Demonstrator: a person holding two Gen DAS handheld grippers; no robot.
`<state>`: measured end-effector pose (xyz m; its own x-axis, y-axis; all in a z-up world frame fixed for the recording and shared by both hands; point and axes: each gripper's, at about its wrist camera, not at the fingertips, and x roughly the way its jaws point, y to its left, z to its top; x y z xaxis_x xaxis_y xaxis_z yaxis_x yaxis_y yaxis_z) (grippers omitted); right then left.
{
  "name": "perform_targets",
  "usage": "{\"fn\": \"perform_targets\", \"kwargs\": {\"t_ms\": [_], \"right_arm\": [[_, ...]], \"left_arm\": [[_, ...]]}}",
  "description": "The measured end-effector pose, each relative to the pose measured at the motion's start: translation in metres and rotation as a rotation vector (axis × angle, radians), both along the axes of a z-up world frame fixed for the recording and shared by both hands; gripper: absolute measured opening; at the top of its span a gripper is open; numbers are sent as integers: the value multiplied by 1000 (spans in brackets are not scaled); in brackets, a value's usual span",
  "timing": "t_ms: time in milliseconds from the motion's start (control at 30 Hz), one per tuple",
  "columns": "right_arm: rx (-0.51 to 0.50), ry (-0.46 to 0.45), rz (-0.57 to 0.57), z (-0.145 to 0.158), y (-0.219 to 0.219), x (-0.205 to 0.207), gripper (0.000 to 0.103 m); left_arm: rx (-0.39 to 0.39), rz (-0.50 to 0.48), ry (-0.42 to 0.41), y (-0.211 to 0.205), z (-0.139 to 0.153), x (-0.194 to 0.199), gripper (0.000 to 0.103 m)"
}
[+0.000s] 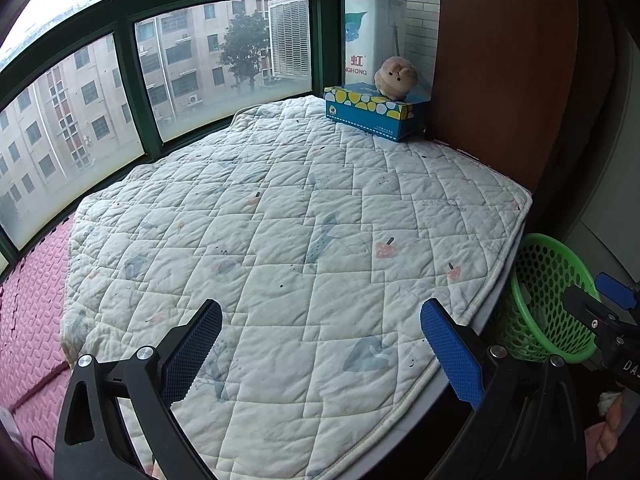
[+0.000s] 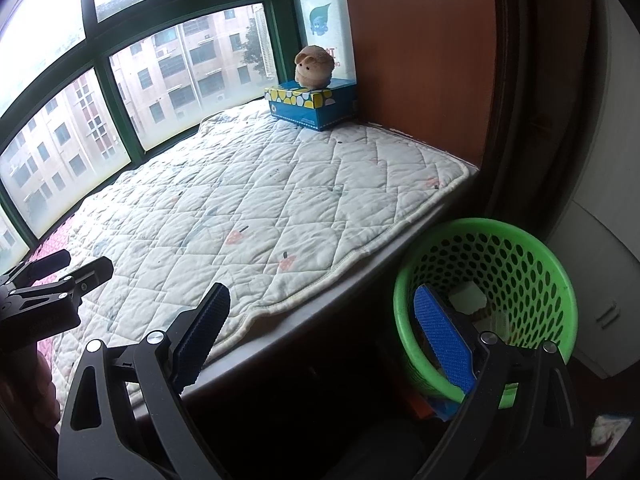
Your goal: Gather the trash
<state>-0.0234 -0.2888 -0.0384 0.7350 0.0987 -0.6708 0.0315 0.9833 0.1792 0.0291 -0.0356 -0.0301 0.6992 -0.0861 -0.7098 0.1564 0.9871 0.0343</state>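
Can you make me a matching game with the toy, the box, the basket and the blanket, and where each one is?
Things:
1. plush toy
2. tissue box
3. green basket
4. quilted blanket

Places:
A. on the floor beside the ledge
B. spread over the window ledge
C. on top of the tissue box
D. on the blanket's far corner by the window

Pairs: 1-C, 2-D, 3-A, 4-B
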Motion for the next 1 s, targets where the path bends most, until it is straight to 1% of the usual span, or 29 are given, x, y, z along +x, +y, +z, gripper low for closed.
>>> {"fn": "perform_targets", "kwargs": {"t_ms": [733, 1000], "right_arm": [[6, -9, 17, 0, 3, 0, 92], [7, -10, 18, 0, 3, 0, 92]], "left_arm": [[-2, 13, -20, 0, 5, -3, 96], [-12, 25, -6, 2, 3, -2, 96]]}}
